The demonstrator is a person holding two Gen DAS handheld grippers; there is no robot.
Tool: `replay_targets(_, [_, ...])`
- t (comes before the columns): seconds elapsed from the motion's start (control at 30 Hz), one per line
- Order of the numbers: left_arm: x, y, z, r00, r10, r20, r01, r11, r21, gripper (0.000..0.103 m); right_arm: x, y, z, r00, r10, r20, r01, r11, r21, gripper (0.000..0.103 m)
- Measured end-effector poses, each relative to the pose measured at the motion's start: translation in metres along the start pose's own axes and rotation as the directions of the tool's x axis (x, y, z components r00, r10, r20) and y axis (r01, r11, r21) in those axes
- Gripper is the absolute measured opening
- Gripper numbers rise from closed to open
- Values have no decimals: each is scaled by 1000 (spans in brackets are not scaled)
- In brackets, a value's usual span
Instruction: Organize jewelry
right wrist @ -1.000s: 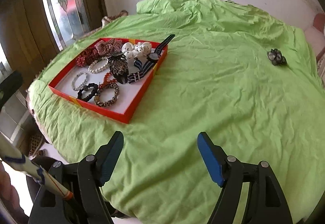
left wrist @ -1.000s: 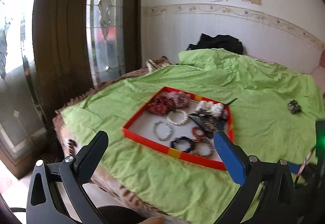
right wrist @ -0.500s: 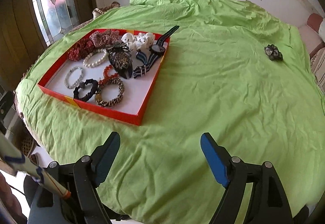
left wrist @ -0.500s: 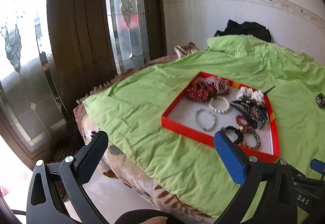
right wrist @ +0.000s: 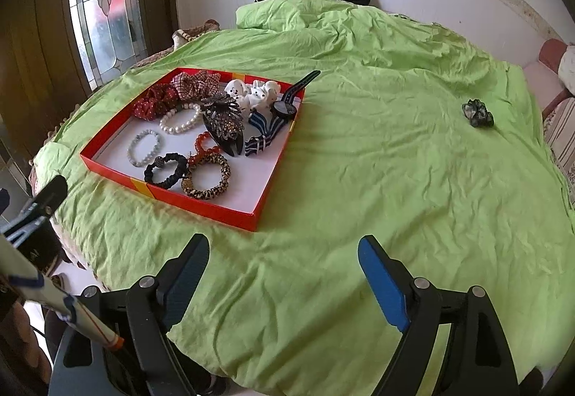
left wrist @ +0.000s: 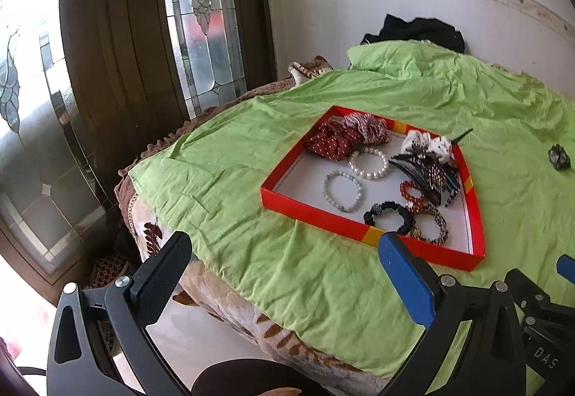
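At the bottom of the frame the right gripper is opening its jaws over bare green sheet, holding nothing (the left gripper is gaping empty too). Further off, the red tray is sitting left of centre with most pieces inside, while the dark scrunchie is lying alone at upper right; I'd be reaching there with jaws wide, pinching the fabric only.

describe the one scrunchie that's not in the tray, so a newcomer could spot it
Start from the green bedsheet and find the red tray of jewelry on its left. The dark scrunchie lies far right of it, alone on bare sheet: small, crumpled, dark greenish, touching nothing.
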State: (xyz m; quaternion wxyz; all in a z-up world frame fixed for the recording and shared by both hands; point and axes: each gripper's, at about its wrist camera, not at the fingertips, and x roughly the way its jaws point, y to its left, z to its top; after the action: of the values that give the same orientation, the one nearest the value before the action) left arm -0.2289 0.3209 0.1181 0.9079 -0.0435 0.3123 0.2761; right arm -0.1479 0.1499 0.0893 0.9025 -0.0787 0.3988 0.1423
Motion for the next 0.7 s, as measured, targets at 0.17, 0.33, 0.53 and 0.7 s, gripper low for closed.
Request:
replay_targets(0.17, [5,-8,-3,999,-18,-27,19,1000,25,103,0,-2,-1,1000,0,-3,0,1000,9,88])
replay_targets(0.33, [7,-16,-6,999,-34,-42,37,998,58,103,3,-4,-1,1000,1,-7,-1,1000,14,88])
replay_targets(0.53, [11,-21,-6,998,-46,-52,50,995,82,103,4,-3,-3,1000,6,-7,-6,1000,9,88])
replay_targets(0.7, [15,-21,-7,997,-48,-62,53,995,82,103,4,3,-5,1000,9,2,-9,1000,-11,89])
